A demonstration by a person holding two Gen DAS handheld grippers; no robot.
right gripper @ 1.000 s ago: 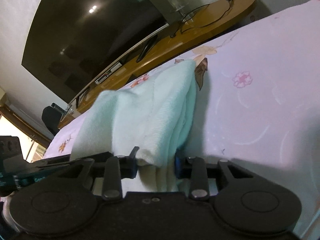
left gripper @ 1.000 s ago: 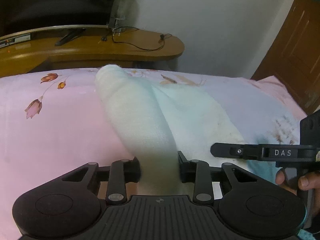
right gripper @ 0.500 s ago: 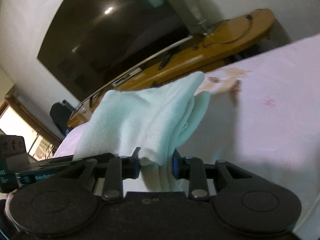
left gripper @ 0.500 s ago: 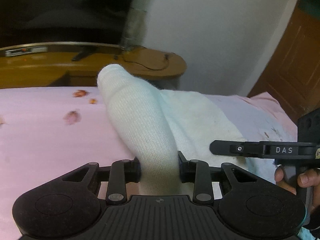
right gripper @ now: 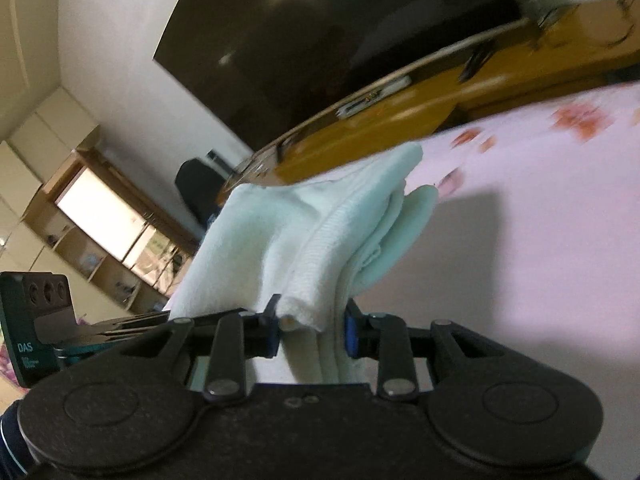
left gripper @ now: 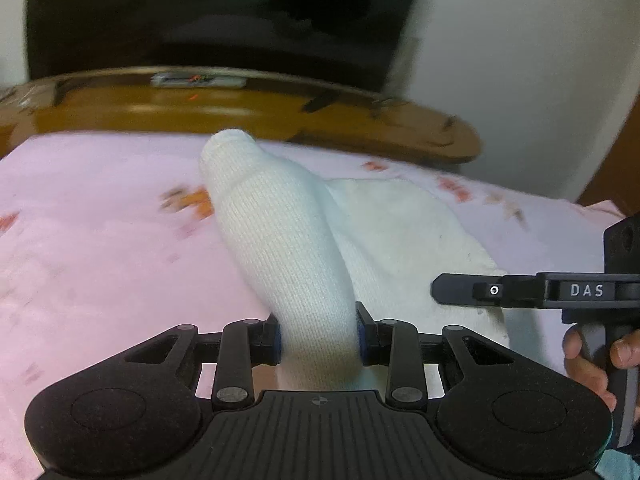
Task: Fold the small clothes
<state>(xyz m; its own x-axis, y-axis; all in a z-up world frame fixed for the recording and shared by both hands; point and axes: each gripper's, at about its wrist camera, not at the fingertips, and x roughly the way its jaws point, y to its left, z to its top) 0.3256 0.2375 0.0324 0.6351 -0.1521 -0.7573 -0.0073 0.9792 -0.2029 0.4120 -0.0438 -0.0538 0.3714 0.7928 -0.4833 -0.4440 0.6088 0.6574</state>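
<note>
A small white knit garment [left gripper: 288,240] hangs lifted over the pink flowered bedsheet [left gripper: 100,248]. My left gripper [left gripper: 319,338] is shut on a rolled, sleeve-like fold of it, which sticks out ahead of the jaws. The other gripper's black body with a hand on its grip shows at the right [left gripper: 560,292]. In the right wrist view the garment [right gripper: 304,240] looks pale mint and bunched in layers, and my right gripper [right gripper: 310,330] is shut on its thick edge. The left gripper's body [right gripper: 40,320] shows at the far left there.
A curved wooden TV stand [left gripper: 240,104] with a large dark television [left gripper: 208,12] runs along the far side of the bed. A brown door edge [left gripper: 634,140] is at the right. In the right wrist view, wall shelving [right gripper: 92,236] and a dark chair [right gripper: 200,188] stand at the left.
Both grippers have swept sideways across the bed and risen a little, carrying the garment, still gripped. The television now fills the background of both views, and the sheet is motion-blurred.
</note>
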